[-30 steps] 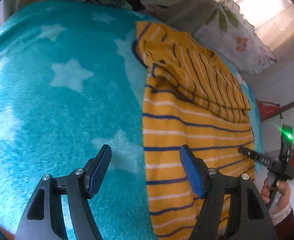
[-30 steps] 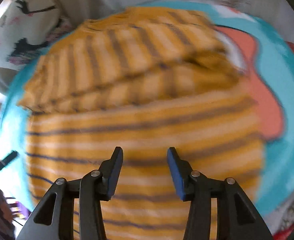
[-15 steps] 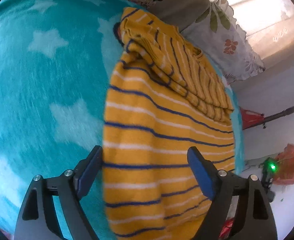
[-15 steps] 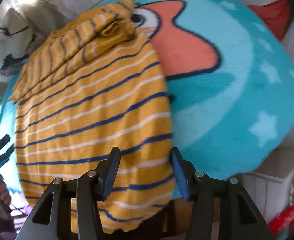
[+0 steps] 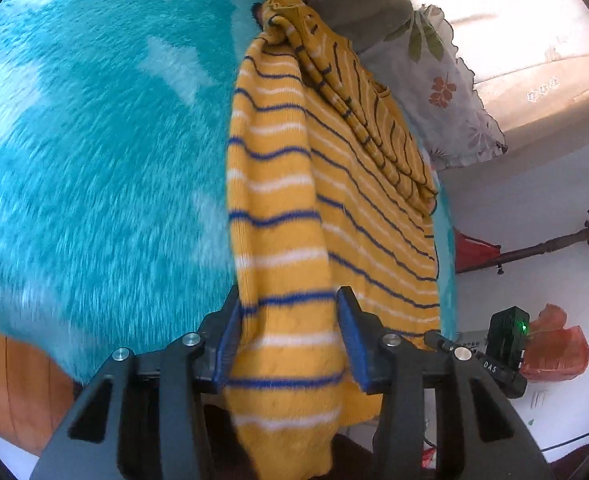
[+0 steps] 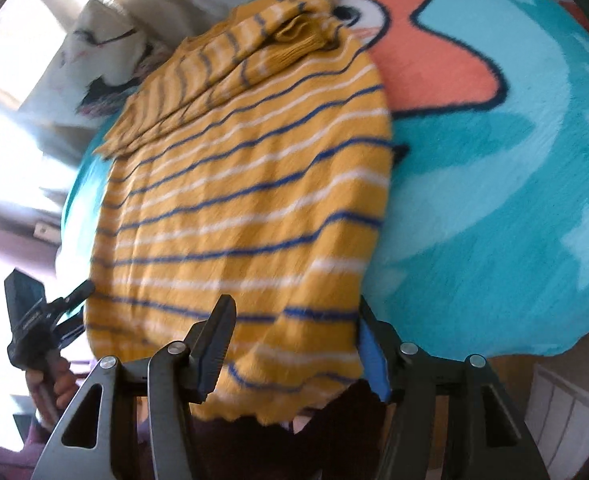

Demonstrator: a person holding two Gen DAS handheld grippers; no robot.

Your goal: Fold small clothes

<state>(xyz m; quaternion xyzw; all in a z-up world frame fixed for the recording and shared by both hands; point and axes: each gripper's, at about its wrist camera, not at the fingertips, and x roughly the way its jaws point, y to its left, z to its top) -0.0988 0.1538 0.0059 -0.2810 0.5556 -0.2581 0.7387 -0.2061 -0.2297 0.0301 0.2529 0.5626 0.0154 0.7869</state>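
In the left wrist view, your left gripper [image 5: 288, 354] stands at the bottom centre with the hem corner of the yellow striped sweater [image 5: 334, 184] between its blue pads; the jaws look drawn in against the cloth, though I cannot tell whether they pinch it fully. The sweater runs up the middle of the frame over the teal star blanket [image 5: 94, 168], its sleeves already folded across the top end, near the floral pillow [image 5: 446, 92] at upper right. You seem to be on the bottom-hem grasp for the lengthwise fold. Half a second ago these jaws stood wider, straddling the hem with open space either side; now they have closed in and the blanket streaks with motion.

In the right wrist view, your right gripper [image 6: 290, 346] sits at bottom centre with the other hem corner lying between its pads, the jaws moderately wide and seemingly not yet clamped. The sweater fills the centre-left, the blanket's orange beak patch [image 6: 426, 64] at upper right. Compared with half a second ago, the gripper has moved further under the hem, which now drapes over the fingers.

Next, I judge, you need both corners gripped firmly, then lifted together and carried toward the folded sleeves, keeping the hem level.
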